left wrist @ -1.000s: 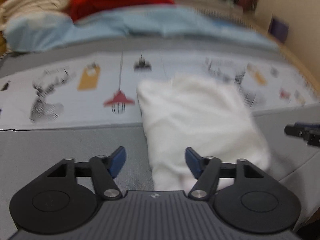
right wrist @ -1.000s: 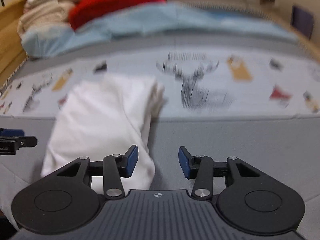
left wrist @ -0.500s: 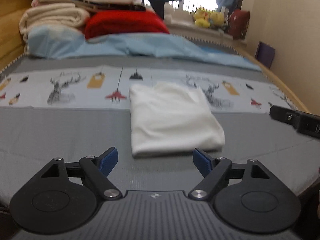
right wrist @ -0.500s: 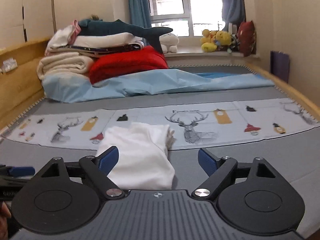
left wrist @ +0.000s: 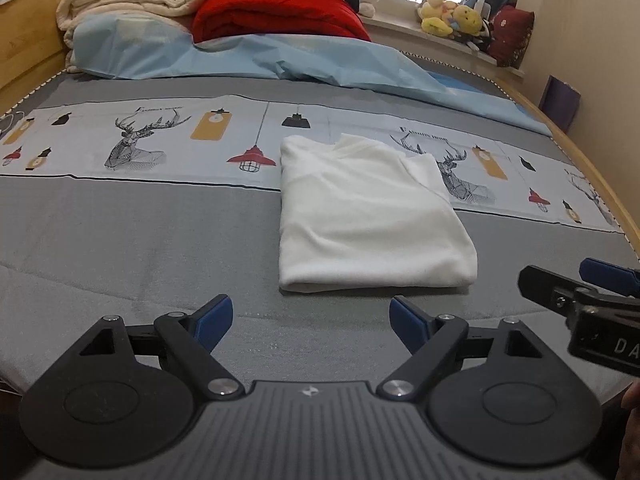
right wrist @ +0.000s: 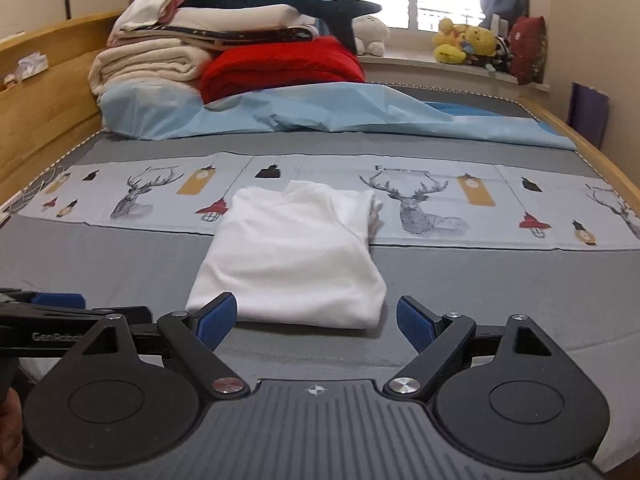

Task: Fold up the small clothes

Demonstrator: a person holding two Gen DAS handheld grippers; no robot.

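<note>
white top [left wrist: 368, 216] folded flat mid-bed [left wrist: 120, 248], straddling printed strip, done by look | L gripper [left wrist: 310, 316] jaws wide, empty, clear of near edge | R gripper [right wrist: 316, 316] jaws wide, empty, likewise

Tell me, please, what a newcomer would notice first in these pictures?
First, the white shirt, folded into a neat rectangle and lying alone in the middle of the grey bedspread, half across its printed deer band. Next, the red blanket in the bedding pile at the far end. In front, the left gripper and right gripper hang with jaws open and empty.
</note>
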